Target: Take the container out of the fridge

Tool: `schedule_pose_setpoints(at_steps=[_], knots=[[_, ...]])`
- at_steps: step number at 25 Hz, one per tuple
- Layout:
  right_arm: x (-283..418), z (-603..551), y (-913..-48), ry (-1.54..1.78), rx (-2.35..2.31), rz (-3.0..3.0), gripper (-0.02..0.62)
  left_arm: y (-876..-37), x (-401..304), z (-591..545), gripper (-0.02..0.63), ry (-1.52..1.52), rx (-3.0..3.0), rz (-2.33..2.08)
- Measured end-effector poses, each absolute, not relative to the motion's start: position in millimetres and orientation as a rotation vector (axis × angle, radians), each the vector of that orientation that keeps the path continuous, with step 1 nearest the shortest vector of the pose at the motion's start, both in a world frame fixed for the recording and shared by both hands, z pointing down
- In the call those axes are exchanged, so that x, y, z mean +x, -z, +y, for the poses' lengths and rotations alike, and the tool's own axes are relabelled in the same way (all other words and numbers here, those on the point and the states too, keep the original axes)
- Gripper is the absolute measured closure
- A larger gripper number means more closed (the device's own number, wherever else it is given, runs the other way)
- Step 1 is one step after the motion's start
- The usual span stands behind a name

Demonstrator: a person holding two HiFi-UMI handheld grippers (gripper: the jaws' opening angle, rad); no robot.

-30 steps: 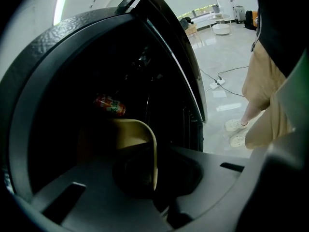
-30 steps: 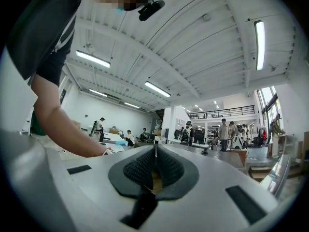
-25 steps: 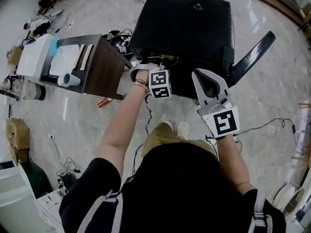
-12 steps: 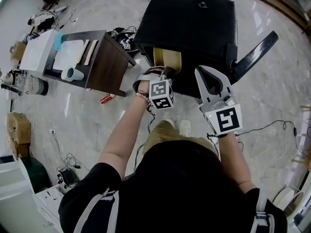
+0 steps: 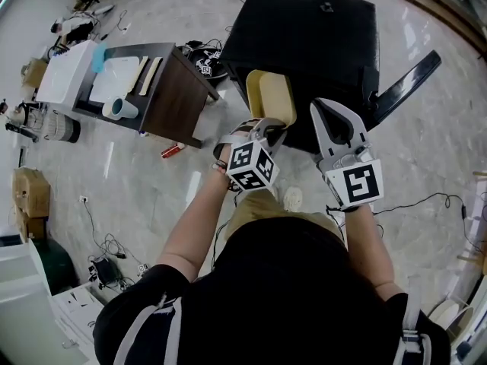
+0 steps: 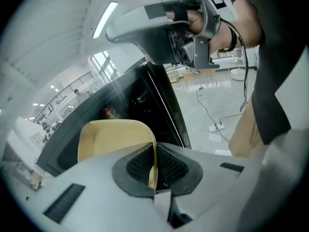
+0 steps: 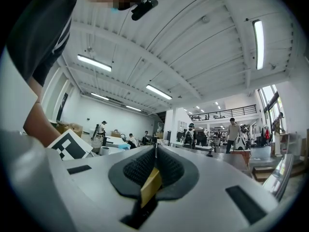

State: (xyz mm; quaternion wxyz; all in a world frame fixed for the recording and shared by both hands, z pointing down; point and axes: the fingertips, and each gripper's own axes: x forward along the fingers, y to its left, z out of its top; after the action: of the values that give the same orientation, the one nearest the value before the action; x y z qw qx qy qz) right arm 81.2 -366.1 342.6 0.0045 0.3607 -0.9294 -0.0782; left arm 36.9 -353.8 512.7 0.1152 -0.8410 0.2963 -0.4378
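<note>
The left gripper (image 6: 154, 149) is pinching the rim of the yellow container (image 5: 270, 93). The thin side wall sits right between its two black pads. The container is out of the black fridge (image 5: 304, 29) and is held up in front of the open side. The fridge door (image 5: 403, 78) stands wide open. The right gripper (image 5: 327, 111) is just beside the container, with its jaws pressed together. A small tan sliver shows low between its pads; what it is cannot be told.
</note>
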Motion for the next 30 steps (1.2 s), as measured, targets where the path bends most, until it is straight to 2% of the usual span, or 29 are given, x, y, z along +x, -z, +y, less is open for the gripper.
schedule_pose_setpoints(at_steps=[11,19,30], knots=[[73.1,-362.5,-347.9,0.231,1.1,-2.922,0.554,-462.3,35.4,-310.8,0.577,0.986,-2.62,1.048],[71.3,-363.9,-341.6,0.233,1.108,-2.948,0.554,-407.5,24.2,-329.1,0.577,0.649,-2.644,1.27],[55.5,-363.0,-324.6,0.239,1.177,-2.949,0.554,-325.7,9.0,-344.2,0.577,0.304,-2.498,1.32]])
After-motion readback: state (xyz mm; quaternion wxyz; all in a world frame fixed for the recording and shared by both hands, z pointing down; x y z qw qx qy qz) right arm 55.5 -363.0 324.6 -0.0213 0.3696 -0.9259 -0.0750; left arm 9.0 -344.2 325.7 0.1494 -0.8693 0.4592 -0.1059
